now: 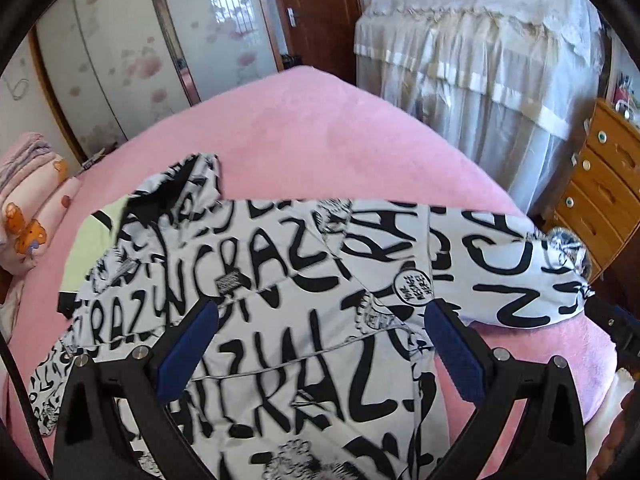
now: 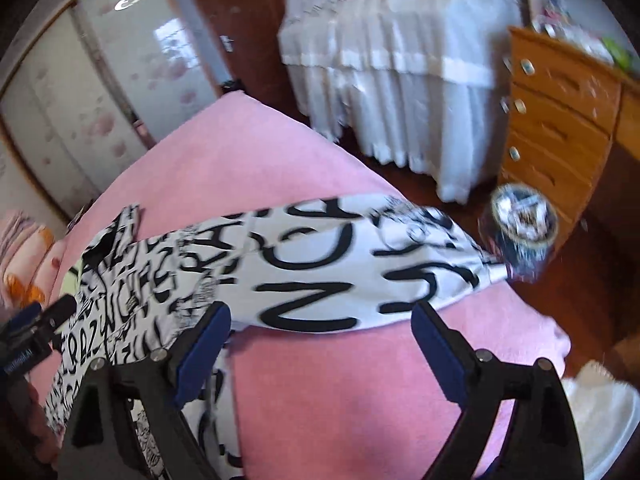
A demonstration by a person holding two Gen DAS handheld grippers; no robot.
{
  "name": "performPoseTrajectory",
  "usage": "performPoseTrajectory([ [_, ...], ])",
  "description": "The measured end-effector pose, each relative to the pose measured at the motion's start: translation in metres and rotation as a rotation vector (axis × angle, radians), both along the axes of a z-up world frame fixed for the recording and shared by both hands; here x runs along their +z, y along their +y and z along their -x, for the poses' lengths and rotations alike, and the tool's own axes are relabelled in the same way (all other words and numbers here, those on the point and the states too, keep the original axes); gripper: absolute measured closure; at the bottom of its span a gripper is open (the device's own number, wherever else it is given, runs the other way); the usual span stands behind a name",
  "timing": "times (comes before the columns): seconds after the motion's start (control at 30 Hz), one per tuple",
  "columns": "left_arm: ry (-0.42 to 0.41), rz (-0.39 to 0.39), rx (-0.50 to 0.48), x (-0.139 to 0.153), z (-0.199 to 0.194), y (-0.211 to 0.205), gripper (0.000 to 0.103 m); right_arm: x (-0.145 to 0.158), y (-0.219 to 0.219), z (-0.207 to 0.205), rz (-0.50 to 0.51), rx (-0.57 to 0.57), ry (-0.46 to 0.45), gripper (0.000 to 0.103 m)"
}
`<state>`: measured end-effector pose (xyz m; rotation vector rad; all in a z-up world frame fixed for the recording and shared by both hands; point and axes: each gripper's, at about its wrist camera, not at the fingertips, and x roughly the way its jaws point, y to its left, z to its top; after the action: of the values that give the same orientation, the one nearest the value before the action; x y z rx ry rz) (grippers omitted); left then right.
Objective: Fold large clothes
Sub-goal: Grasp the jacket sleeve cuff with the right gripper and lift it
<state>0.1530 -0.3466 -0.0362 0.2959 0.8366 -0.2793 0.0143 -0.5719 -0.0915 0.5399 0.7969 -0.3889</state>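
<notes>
A white jacket with black graffiti lettering [image 1: 288, 320] lies spread on the pink bed [image 1: 304, 128]. Its collar and pale green lining [image 1: 100, 232] show at the left. One sleeve [image 1: 512, 264] stretches right to the bed's edge. My left gripper [image 1: 320, 328] is open and empty, hovering above the jacket's body. In the right wrist view the sleeve [image 2: 340, 256] runs across the pink bed [image 2: 340, 392] to a dark cuff [image 2: 520, 228] hanging past the edge. My right gripper [image 2: 324, 332] is open and empty, just in front of the sleeve. The left gripper [image 2: 36, 332] shows at that view's left edge.
A wooden chest of drawers [image 1: 604, 192] stands right of the bed. Furniture draped in white lace cloth [image 1: 480, 48] stands behind. A sliding wardrobe [image 1: 120, 60] and a brown door [image 1: 316, 12] line the back. Folded bedding [image 1: 28, 200] lies at the left.
</notes>
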Motion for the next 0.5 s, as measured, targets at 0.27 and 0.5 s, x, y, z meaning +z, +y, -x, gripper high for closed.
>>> performPoseTrajectory([
  [0.27, 0.065, -0.063, -0.015, -0.056, -0.014, -0.028, 0.001, -0.08, -0.061, 0.0, -0.296, -0.138, 0.06, 0.016],
  [0.5, 0.084, -0.073, 0.006, -0.065, -0.012, -0.01, 0.001, -0.092, -0.085, -0.022, -0.288, -0.248, 0.071, 0.029],
])
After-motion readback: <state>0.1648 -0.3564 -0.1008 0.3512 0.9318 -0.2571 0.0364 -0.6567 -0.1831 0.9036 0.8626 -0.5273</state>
